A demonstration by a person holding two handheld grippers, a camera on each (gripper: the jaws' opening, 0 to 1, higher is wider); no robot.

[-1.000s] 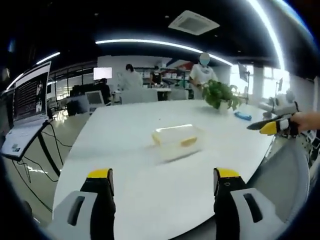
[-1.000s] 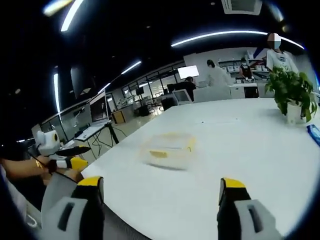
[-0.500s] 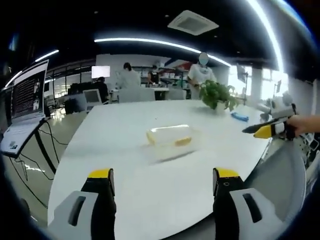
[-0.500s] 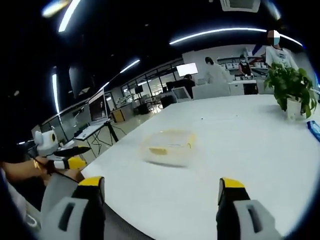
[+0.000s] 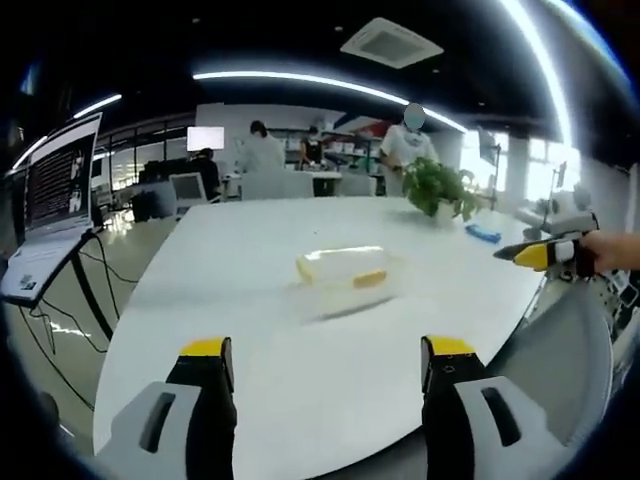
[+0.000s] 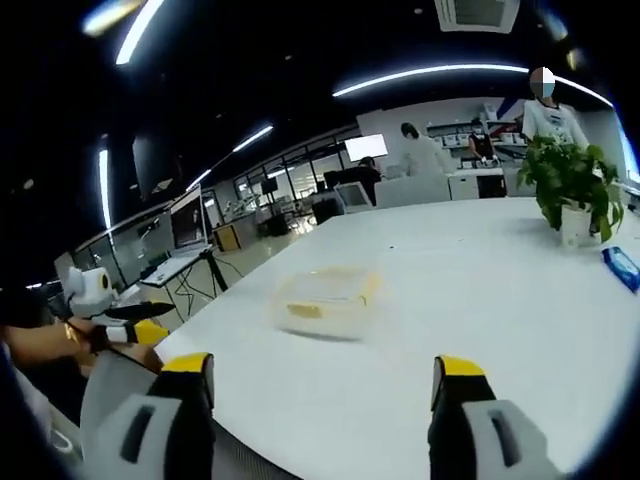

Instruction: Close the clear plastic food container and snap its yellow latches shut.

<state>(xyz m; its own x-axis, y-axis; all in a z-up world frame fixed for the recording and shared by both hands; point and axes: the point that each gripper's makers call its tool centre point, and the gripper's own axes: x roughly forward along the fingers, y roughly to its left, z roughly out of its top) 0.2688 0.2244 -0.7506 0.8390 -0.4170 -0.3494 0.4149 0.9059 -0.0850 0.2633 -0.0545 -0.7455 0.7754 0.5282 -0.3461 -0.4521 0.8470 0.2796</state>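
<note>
On the large white oval table [image 5: 300, 350], near its middle: clear rectangular plastic food container [image 5: 345, 278] with yellow latches, well apart from both grippers. Same container [image 6: 322, 300] seen from the right gripper view, slightly blurred; lid seemingly resting on top, latch positions hard to judge.

At the bottom of the left gripper view: left gripper [image 5: 322, 352], grey-bodied with 2 black jaws tipped in yellow, jaws spread wide, nothing between them, above the near table edge. At the bottom of the right gripper view: right gripper [image 6: 323, 367], likewise spread wide and grasping nothing, above the table edge.

Far right in the left gripper view: right gripper [image 5: 535, 253] held in a hand [image 5: 608, 250], beyond the table rim. Far left in the right gripper view: left gripper [image 6: 130, 322] held in a hand [image 6: 75, 338], off the table.

Farther back on the table: green potted plant in a white pot [image 6: 572, 185] and, near it, a small blue object [image 6: 622, 268]. Left of the table: open laptop on a stand [image 5: 55, 210]. Behind: several people in white [image 5: 405, 145] at desks.
</note>
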